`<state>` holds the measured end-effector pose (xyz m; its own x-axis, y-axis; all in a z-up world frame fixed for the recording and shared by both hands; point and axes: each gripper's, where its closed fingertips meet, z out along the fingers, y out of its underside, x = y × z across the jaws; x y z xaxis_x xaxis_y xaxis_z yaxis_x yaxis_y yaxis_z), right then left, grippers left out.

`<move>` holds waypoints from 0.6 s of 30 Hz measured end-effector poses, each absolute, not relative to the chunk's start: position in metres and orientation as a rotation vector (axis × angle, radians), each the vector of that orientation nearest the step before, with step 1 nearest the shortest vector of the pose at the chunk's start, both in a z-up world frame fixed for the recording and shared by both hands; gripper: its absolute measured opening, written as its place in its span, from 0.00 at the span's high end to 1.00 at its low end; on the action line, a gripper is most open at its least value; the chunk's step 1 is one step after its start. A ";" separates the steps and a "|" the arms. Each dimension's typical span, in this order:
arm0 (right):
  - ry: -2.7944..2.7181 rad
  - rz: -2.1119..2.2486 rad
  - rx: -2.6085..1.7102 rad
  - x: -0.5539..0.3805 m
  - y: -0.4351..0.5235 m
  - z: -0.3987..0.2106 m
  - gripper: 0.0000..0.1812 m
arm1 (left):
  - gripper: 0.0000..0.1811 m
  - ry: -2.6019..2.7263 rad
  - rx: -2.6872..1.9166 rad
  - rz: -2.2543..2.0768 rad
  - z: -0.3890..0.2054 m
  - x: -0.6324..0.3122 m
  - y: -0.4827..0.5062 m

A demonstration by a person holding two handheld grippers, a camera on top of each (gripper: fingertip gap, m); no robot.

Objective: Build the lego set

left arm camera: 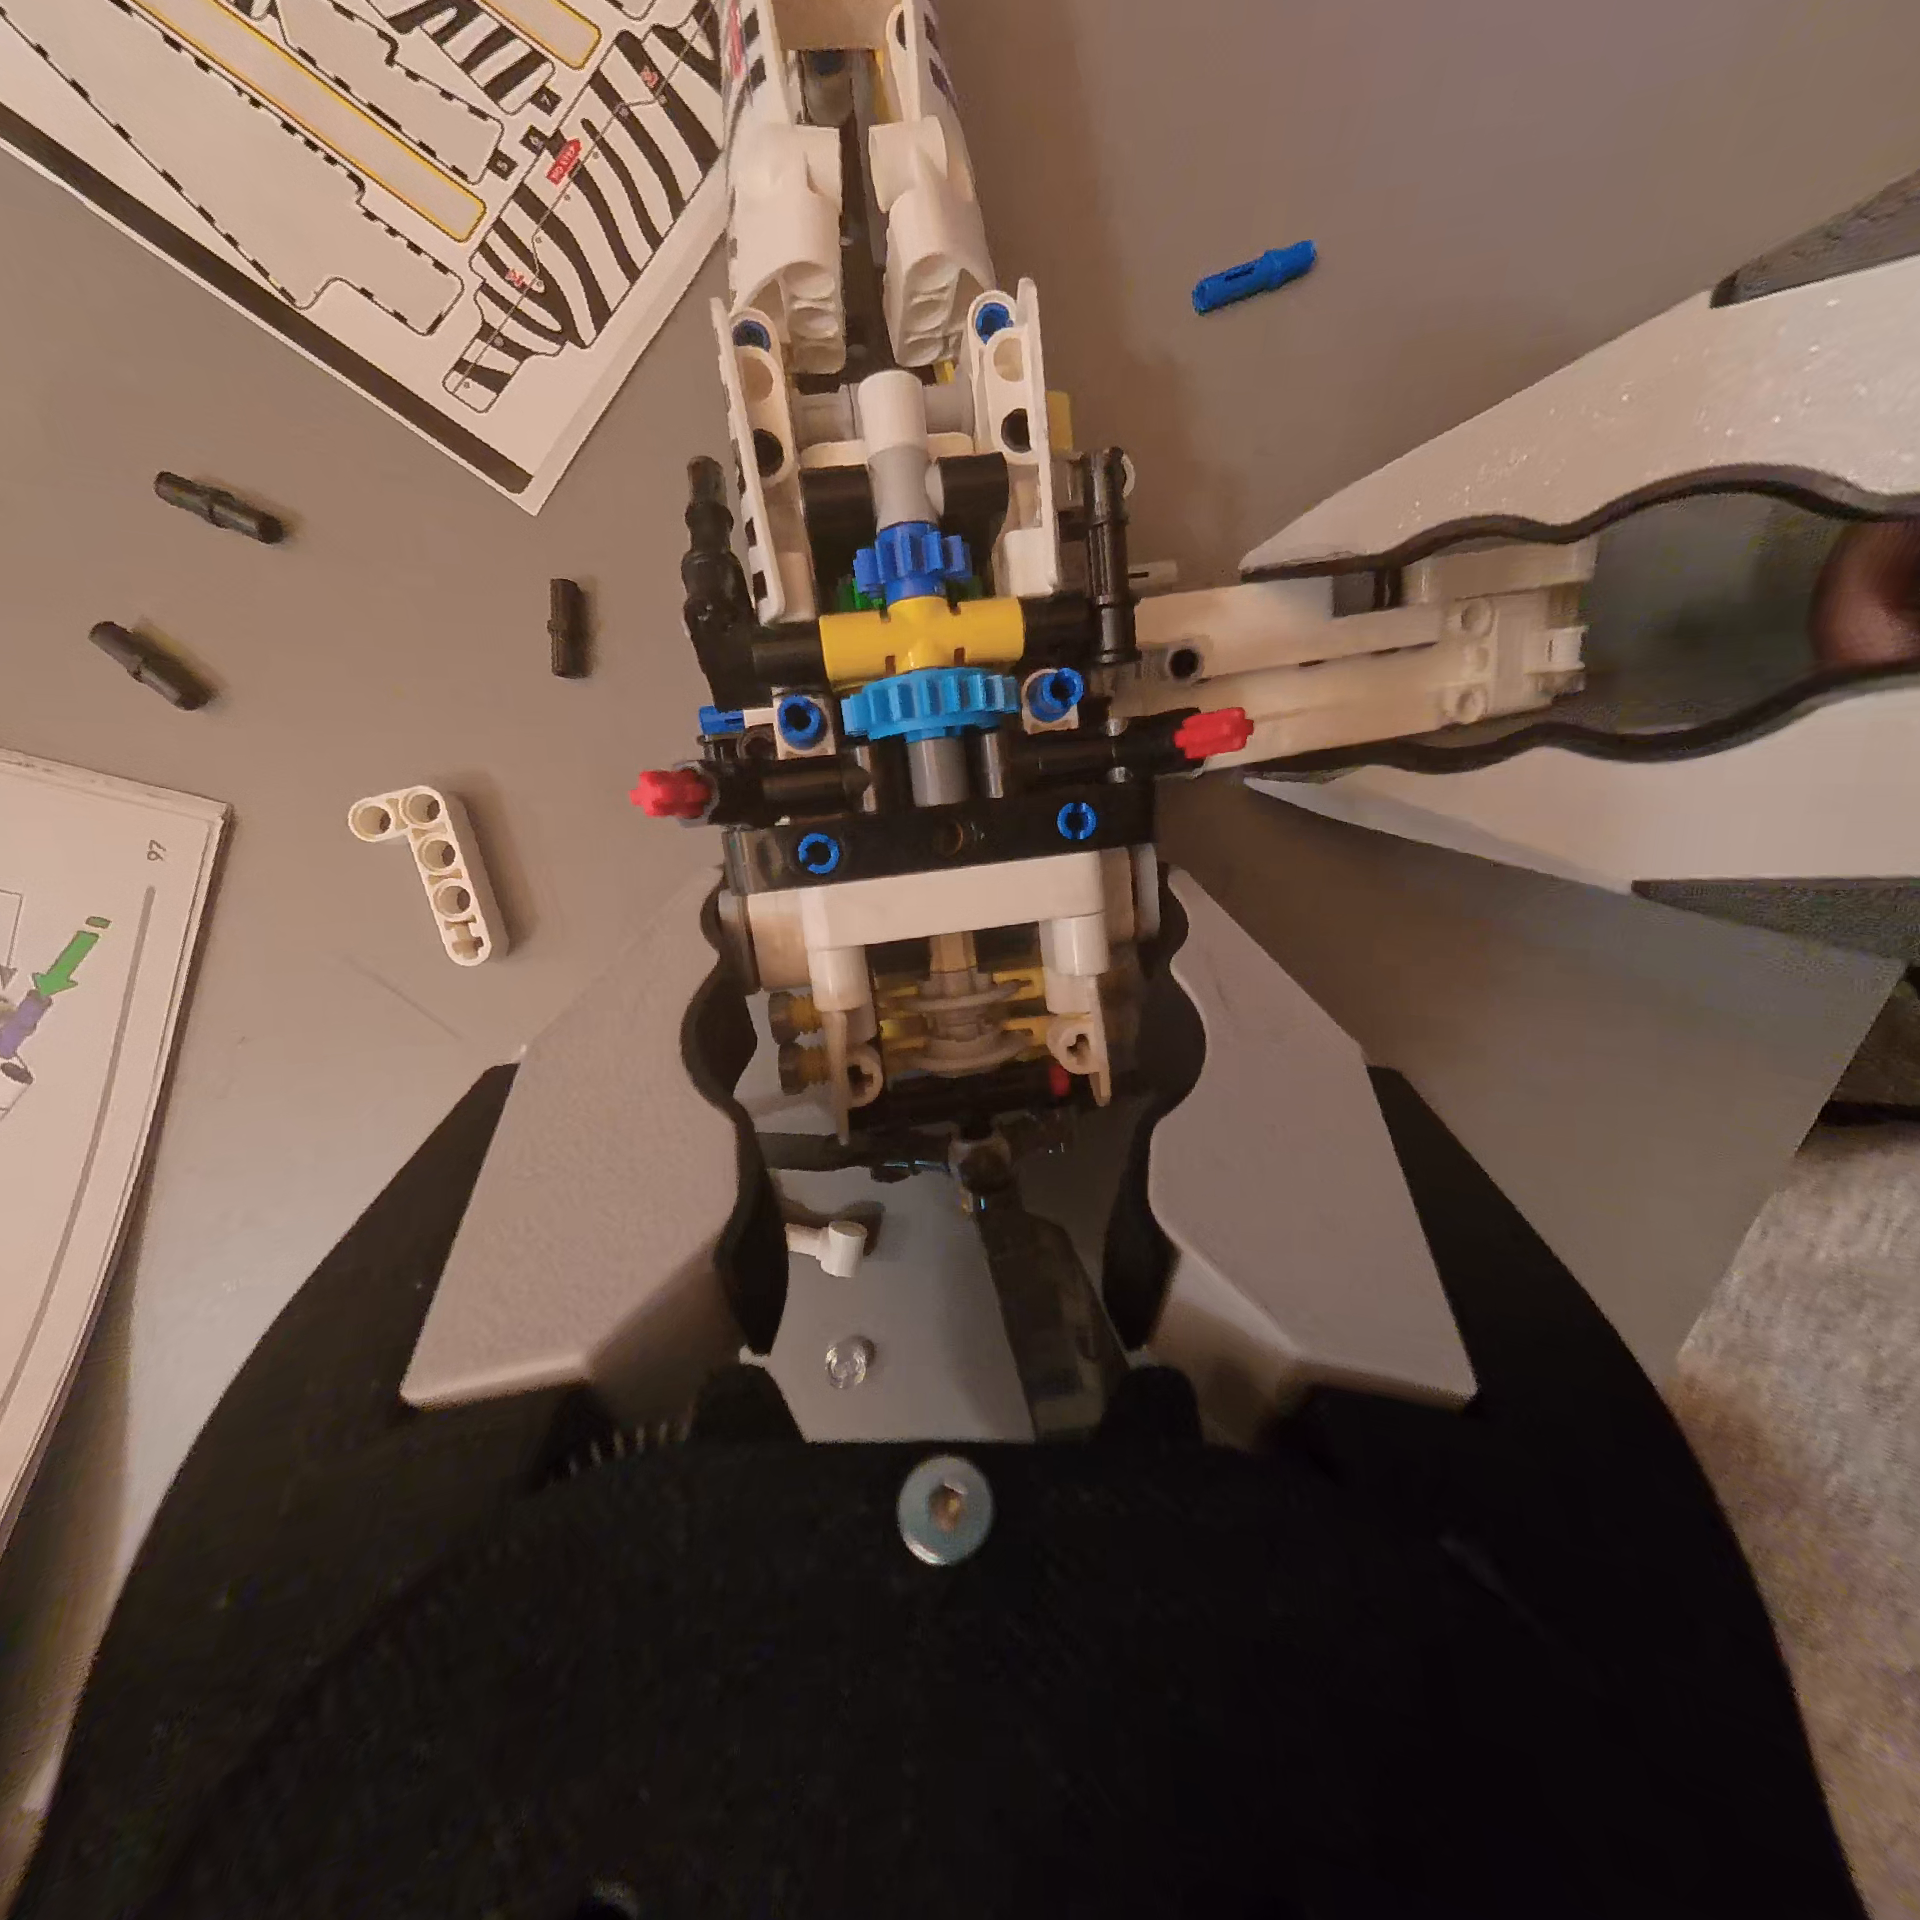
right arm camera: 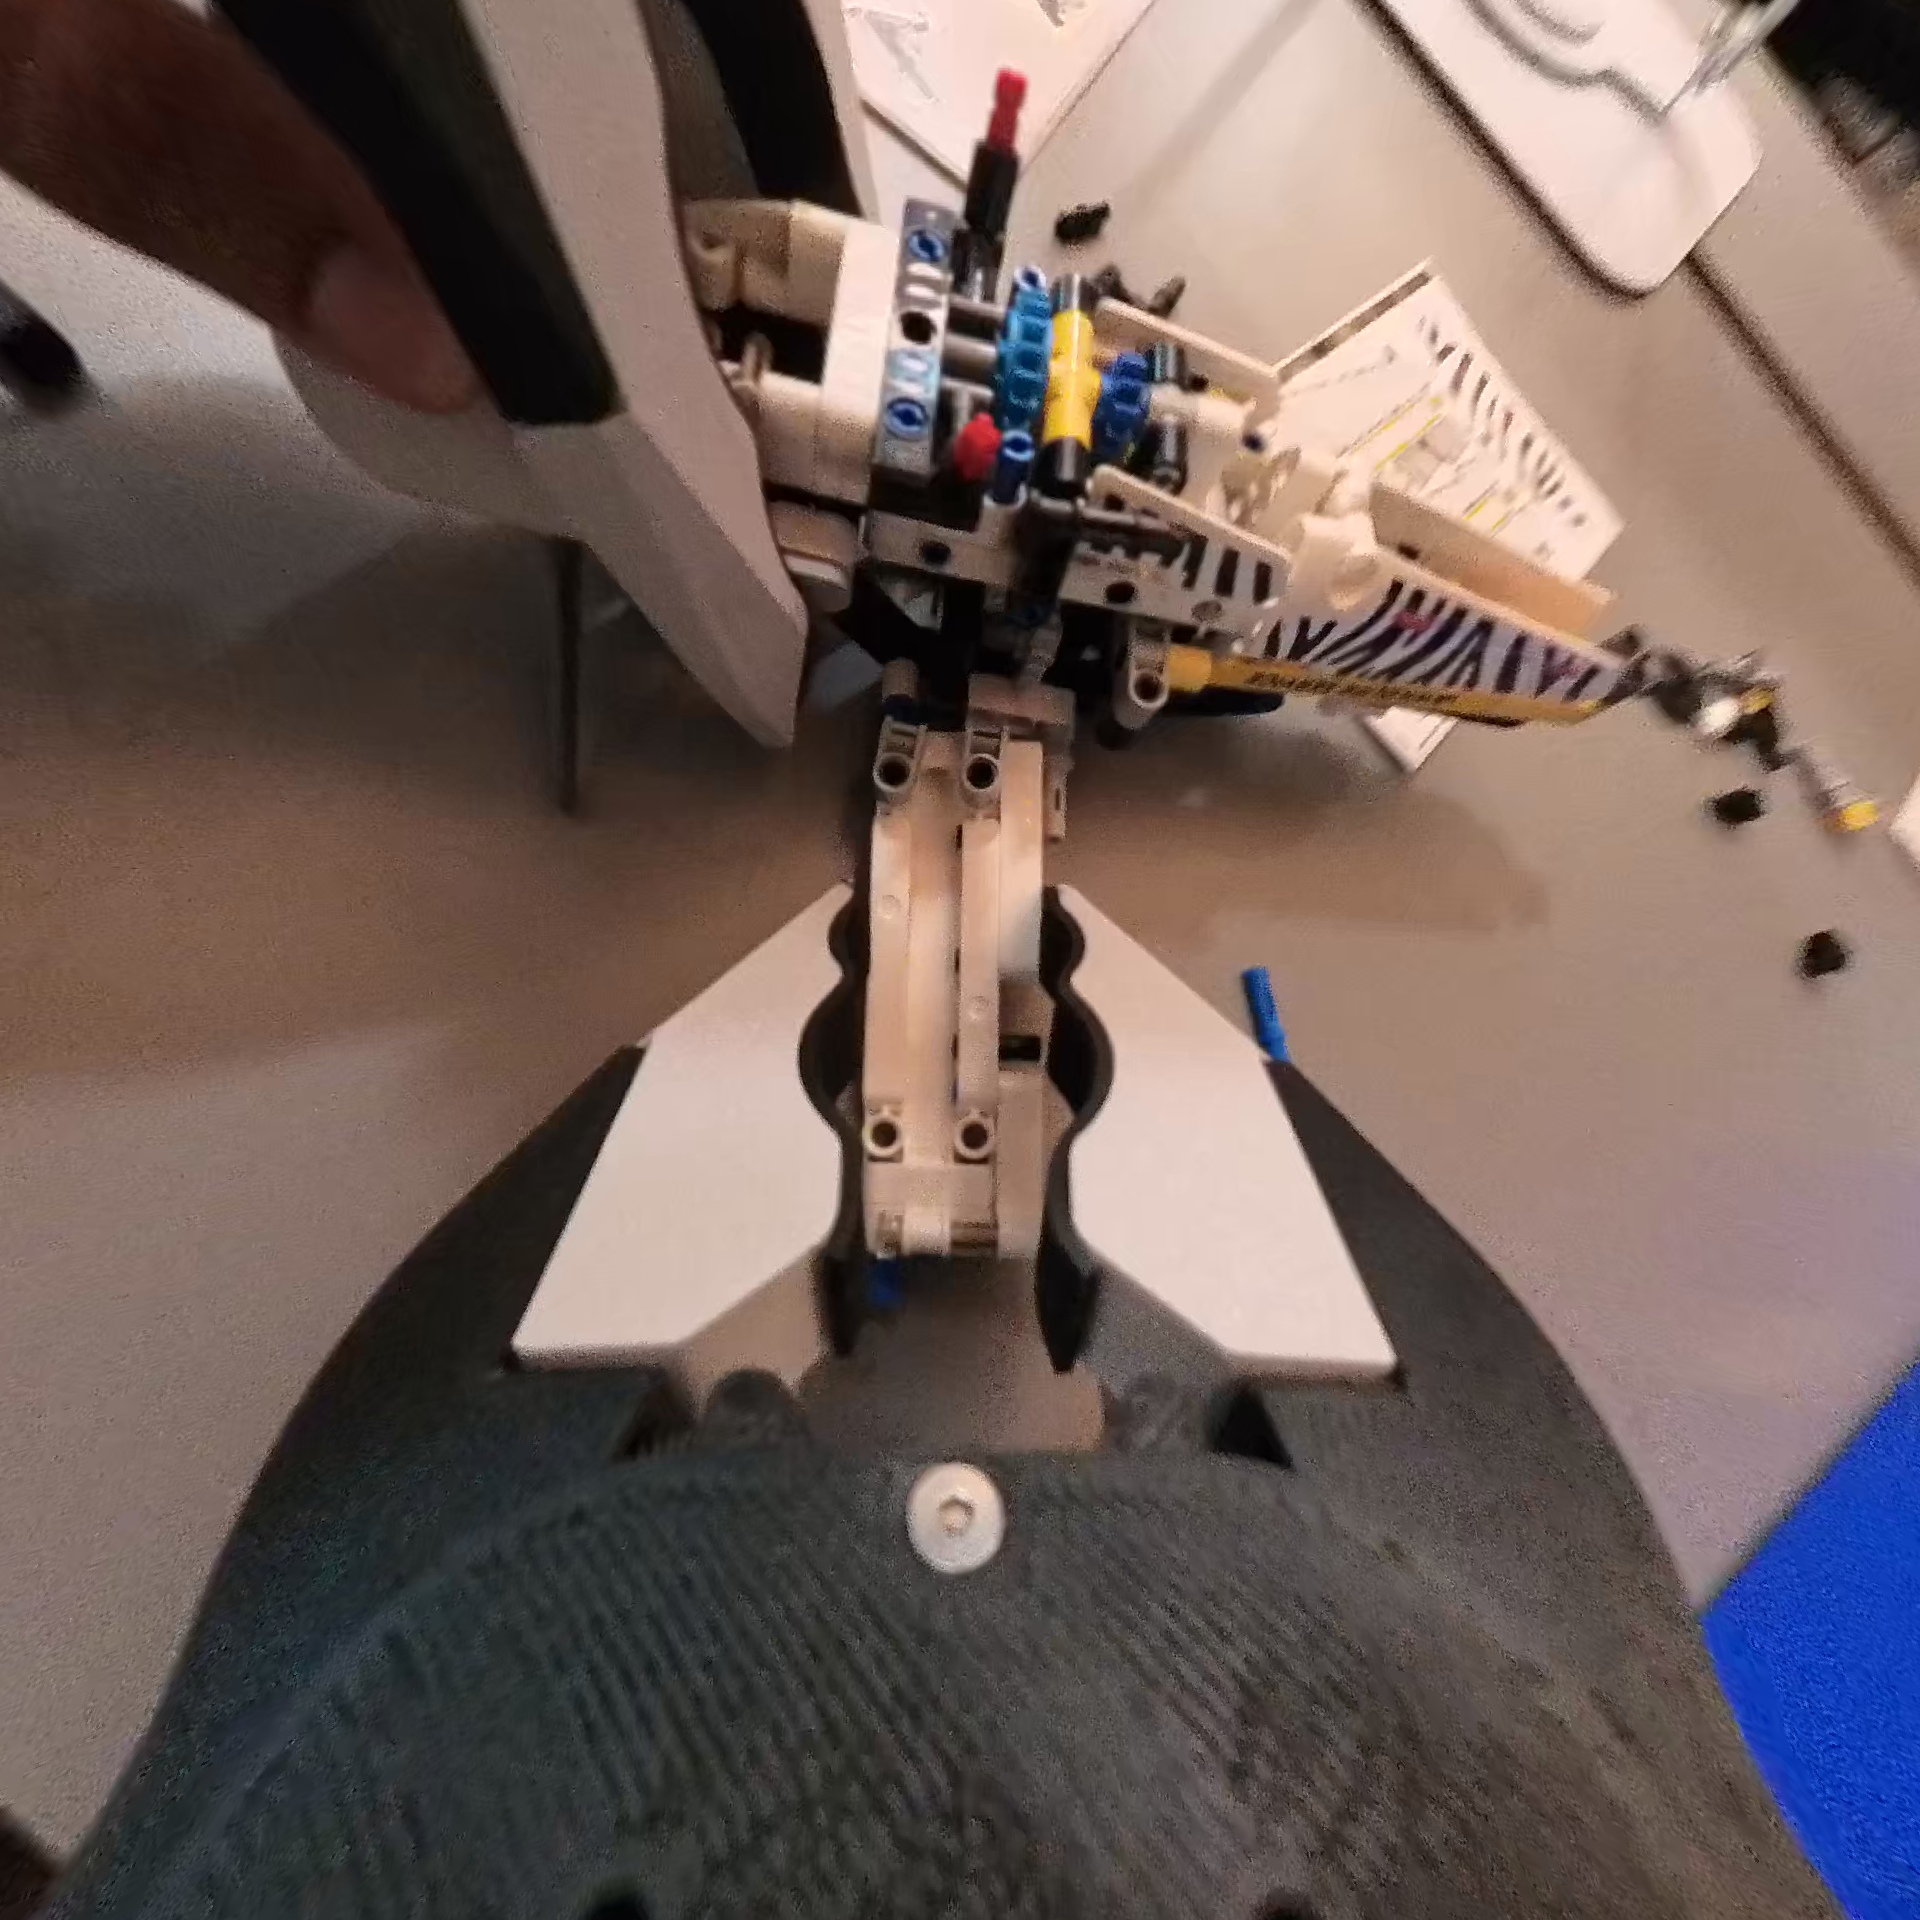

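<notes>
Your left claw (left arm camera: 940, 997) pinches the rear block of the lego model (left arm camera: 914, 665), held above the grey desk (left arm camera: 312, 644); your right claw (right arm camera: 951, 1049) pinches its white side arm (right arm camera: 940, 997). A white bent beam (left arm camera: 436, 883) lies loose on the desk nearby

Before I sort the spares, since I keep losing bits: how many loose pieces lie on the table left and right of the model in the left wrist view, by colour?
Black pins: 3, at and
White angled beam: 1
Blue pin: 1
Total: 5 loose pieces, all lying apart from the model.
</notes>
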<state>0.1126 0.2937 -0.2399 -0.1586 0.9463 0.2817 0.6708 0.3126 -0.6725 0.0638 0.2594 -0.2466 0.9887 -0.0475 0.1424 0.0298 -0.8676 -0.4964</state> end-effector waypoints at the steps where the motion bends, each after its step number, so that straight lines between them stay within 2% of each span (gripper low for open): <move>1: -1.907 0.555 -1.482 0.115 0.294 -0.241 0.82 | 0.59 0.011 -2.610 -0.208 -0.246 0.064 0.260; 4: -1.899 0.618 -1.559 0.121 0.294 -0.242 0.82 | 0.58 0.010 -2.606 -0.210 -0.246 0.064 0.260; 7: -1.881 0.605 -1.558 0.125 0.295 -0.238 0.73 | 0.59 0.012 -2.604 -0.211 -0.246 0.064 0.260; 8: -1.863 0.613 -1.525 0.123 0.294 -0.232 0.72 | 0.59 0.012 -2.603 -0.211 -0.246 0.064 0.260; 9: -1.854 0.636 -1.477 0.121 0.290 -0.226 0.73 | 0.59 0.012 -2.603 -0.211 -0.246 0.064 0.260; 12: -1.884 0.677 -1.373 0.111 0.277 -0.222 0.84 | 0.59 0.014 -2.602 -0.210 -0.246 0.064 0.260; 16: -1.958 0.661 -1.383 0.101 0.276 -0.233 0.85 | 0.59 0.014 -2.598 -0.218 -0.246 0.065 0.260; 18: -1.980 0.689 -1.386 0.098 0.274 -0.232 0.91 | 0.58 0.013 -2.595 -0.222 -0.246 0.065 0.260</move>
<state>0.0982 0.2743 -0.2320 -0.2586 0.9471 0.1898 0.6248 0.3139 -0.7149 0.0649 0.2600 -0.2457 0.9864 -0.0532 0.1552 0.0341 -0.8589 -0.5110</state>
